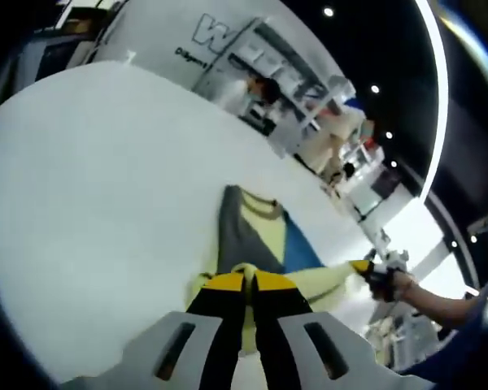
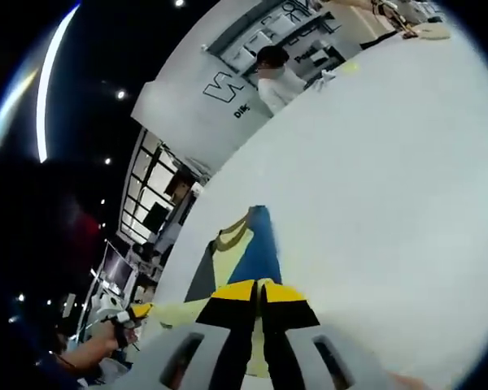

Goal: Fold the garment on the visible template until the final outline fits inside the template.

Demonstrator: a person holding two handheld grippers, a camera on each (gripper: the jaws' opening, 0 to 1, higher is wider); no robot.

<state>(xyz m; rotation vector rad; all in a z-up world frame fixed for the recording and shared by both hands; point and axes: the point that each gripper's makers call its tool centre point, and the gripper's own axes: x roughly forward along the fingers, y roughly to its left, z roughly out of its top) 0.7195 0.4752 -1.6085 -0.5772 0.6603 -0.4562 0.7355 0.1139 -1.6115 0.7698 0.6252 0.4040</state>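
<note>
Left gripper view: left gripper [image 1: 250, 280] clamped on near hem of yellow, grey and blue cloth garment [image 1: 256, 240] on white tabletop [image 1: 89, 203], collar pointing away; right gripper [image 2: 260, 290] likewise clamped; long axis runs straight ahead of both.

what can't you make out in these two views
- Template: not discernible in either view; the white table looks bare around the garment.
- Garment's near edge: hidden behind the left gripper in the left gripper view, and behind the right gripper in the right gripper view.
- Garment type: blurred and bunched; grey, yellow and blue panels, no clear outline.
- Wall lettering: too small and cut off.
</note>
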